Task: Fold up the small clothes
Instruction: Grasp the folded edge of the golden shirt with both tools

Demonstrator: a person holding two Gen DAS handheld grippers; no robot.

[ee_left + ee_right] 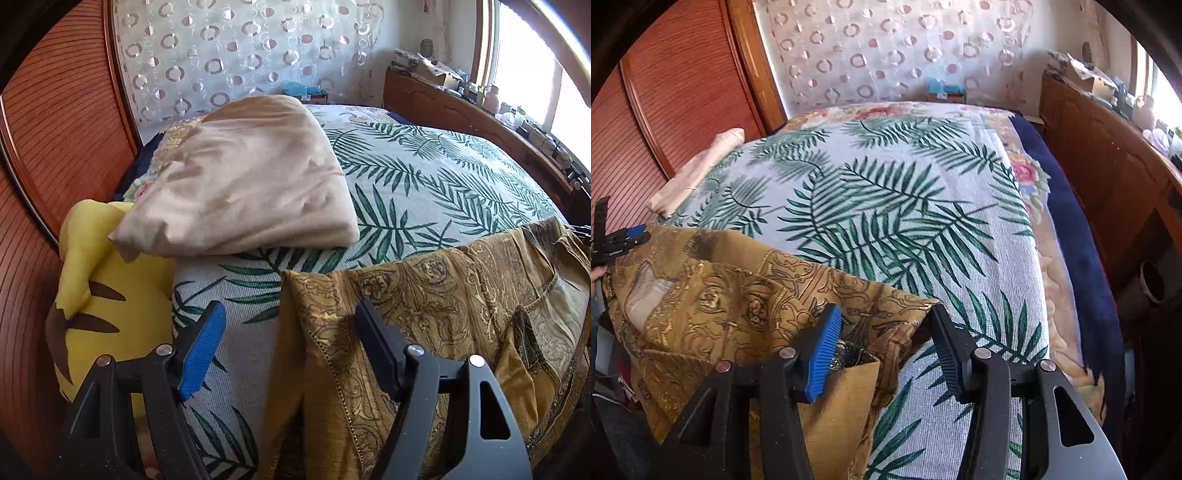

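Observation:
A mustard-gold paisley garment lies spread along the near edge of the bed and hangs over it. My left gripper is open over the garment's left edge; the hem lies between the blue pad and the black finger, and neither presses on it. In the right wrist view the same garment fills the lower left. My right gripper is open at its right corner, with cloth lying in the gap but not pinched. The left gripper shows small at that view's far left edge.
The bed carries a palm-leaf cover. A folded beige cloth lies at its left side, above a yellow plush toy. A wooden wardrobe stands at left. A cluttered wooden ledge runs along the right, and a dark blue blanket lies below it.

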